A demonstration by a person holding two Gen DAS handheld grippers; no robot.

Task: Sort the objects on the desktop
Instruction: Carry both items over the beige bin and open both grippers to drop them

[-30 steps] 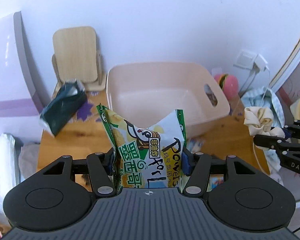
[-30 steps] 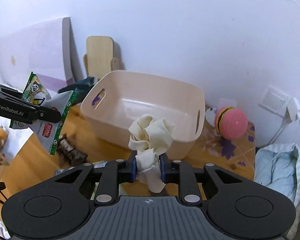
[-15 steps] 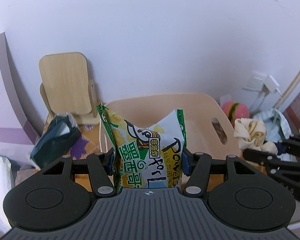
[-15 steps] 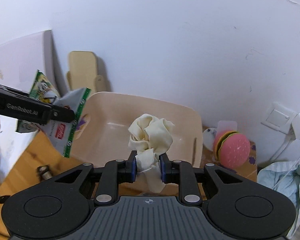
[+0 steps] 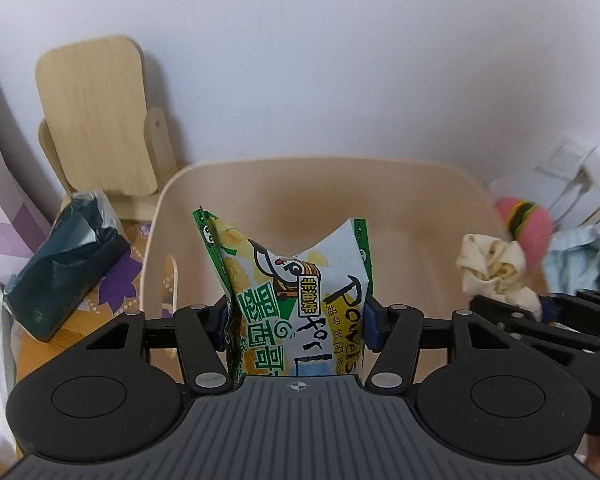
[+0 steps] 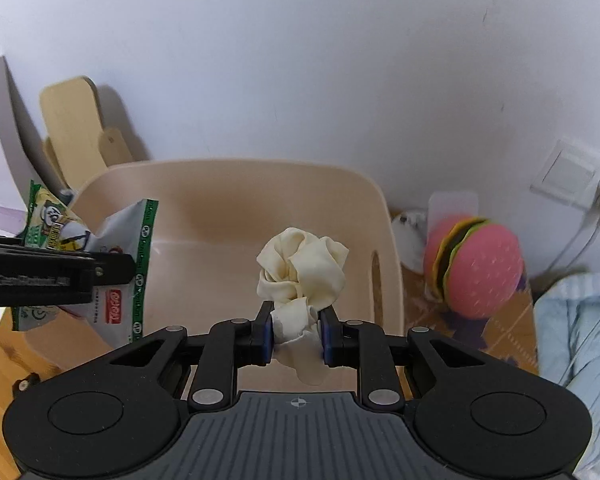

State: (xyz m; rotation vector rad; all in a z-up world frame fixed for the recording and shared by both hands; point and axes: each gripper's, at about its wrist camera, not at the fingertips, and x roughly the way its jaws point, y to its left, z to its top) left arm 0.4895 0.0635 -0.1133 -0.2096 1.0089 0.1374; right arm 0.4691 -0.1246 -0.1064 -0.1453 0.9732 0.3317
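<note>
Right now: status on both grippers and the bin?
Left gripper shut on snack bag. Right gripper shut on cream cloth. Both over beige bin; nothing blocking.

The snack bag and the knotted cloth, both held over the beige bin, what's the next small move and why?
Probably open both grippers and let them drop. The left gripper is shut on the snack bag, the right gripper on the knotted cloth, and both items hang in front of the beige bin's open, empty-looking interior, so nothing seems to block the fall.
</note>
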